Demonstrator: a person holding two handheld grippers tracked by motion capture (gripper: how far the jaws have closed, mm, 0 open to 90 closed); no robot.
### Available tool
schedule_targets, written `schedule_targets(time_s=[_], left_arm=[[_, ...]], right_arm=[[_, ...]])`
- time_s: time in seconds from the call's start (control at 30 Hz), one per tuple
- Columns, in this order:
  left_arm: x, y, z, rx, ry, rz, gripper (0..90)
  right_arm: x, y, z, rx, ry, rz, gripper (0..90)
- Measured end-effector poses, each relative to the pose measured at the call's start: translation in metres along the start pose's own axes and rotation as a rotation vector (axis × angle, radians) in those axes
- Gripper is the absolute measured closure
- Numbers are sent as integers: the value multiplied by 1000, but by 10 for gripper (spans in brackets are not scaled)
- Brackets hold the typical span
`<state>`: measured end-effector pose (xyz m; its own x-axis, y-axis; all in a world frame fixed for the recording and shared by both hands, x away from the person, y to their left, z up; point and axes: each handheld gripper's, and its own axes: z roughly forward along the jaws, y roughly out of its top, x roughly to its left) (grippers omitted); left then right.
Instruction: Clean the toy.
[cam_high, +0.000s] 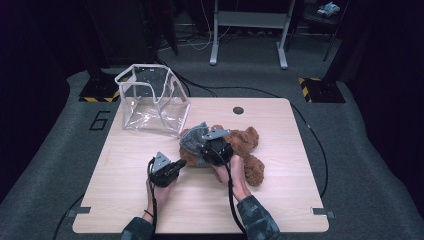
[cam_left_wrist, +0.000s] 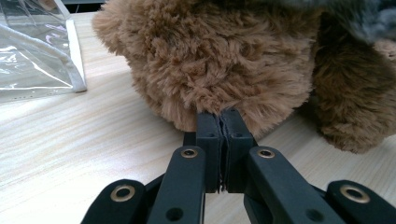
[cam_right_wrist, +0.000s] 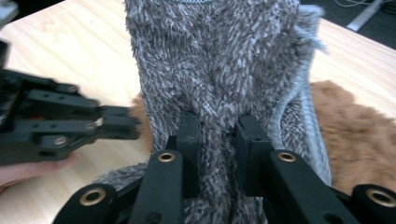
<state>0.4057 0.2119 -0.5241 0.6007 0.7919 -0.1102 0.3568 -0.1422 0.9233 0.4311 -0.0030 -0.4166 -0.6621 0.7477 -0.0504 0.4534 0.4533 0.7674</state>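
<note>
Brown plush bear (cam_high: 247, 150) was found lying right of the table's centre, a grey fleece garment (cam_right_wrist: 219, 70) draped over it. Left gripper (cam_left_wrist: 219, 122) was pinched closed on a tuft of bear fur; right gripper (cam_right_wrist: 218, 135) was clamped on a fold of the garment. Both were judged soft, light, non-slippery; best seized by bunched fabric.

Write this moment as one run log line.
left gripper: shut on brown plush bear | right gripper: shut on grey fleece garment

Brown plush teddy bear (cam_high: 248, 145) wears a grey fuzzy fabric garment (cam_high: 196, 142); clear plastic bag (cam_high: 150, 100), upper left, has white trim.
</note>
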Motion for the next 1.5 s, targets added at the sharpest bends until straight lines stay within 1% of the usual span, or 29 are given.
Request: schedule_targets(time_s=[0.13,0.2,0.27,0.3,0.37,0.4,0.43,0.47,0.5,0.6,0.63,0.73,0.77,0.8,0.87,0.9,0.93,0.97,1.0,1.03,1.1,1.13,1.17,1.2,1.23,1.27,1.33,1.37,1.5], left_arm=[[0,0,0,-3,5,2,878],[0,0,0,-5,3,0,878],[0,0,0,-2,2,3,878],[0,0,-1,-6,3,4,878],[0,0,-1,-6,4,5,878],[0,0,-1,-6,4,5,878],[0,0,-1,-8,3,-2,878],[0,0,-1,-7,2,-2,878],[0,0,-1,-8,2,-3,878],[0,0,-1,-4,1,3,878],[0,0,-1,-6,2,5,878],[0,0,-1,-6,3,6,878],[0,0,-1,-4,2,7,878],[0,0,-1,-13,3,-3,878],[0,0,-1,-11,2,-3,878],[0,0,-1,-11,2,-3,878],[0,0,-1,-8,2,3,878],[0,0,-1,-8,2,3,878],[1,0,-1,-2,1,10,878],[1,0,-1,-2,1,10,878],[0,0,-1,-1,0,8,878],[1,0,-1,0,-2,6,878],[0,0,0,-4,0,-1,878],[0,0,0,-4,-1,-1,878],[0,0,0,-4,0,3,878],[1,0,0,1,-5,-2,878],[1,0,0,4,-4,-2,878],[1,0,0,10,-2,2,878],[1,1,0,12,0,1,878]], right_arm=[[7,-3,2,8,12,-12,747],[13,-10,6,19,23,-12,748],[13,-12,7,24,29,-17,748],[15,-19,10,29,45,-4,749],[17,-25,13,44,53,7,750],[17,-28,15,50,59,1,750],[17,-28,15,50,59,1,750],[19,-31,17,63,64,12,750],[20,-36,19,79,72,9,750],[19,-43,22,103,85,11,749],[20,-45,23,112,93,26,749],[18,-50,22,136,107,32,747],[17,-49,20,130,105,28,747],[17,-46,15,107,98,29,747],[14,-39,5,64,92,20,747],[14,-39,5,64,92,20,747],[11,-25,-9,7,70,21,746],[11,-25,-9,7,70,21,746],[6,-12,-19,-39,39,21,745],[6,-12,-19,-39,39,21,745],[-1,1,-24,-71,4,22,745],[-5,5,-25,-80,-2,17,744],[-8,10,-23,-73,-25,19,744],[-10,12,-19,-67,-34,24,744],[-12,12,-14,-46,-29,26,745],[-11,8,-3,-8,-28,42,745],[-11,5,1,1,-23,39,746],[-6,-5,7,15,-13,48,747],[-1,-14,8,23,-2,42,748]])
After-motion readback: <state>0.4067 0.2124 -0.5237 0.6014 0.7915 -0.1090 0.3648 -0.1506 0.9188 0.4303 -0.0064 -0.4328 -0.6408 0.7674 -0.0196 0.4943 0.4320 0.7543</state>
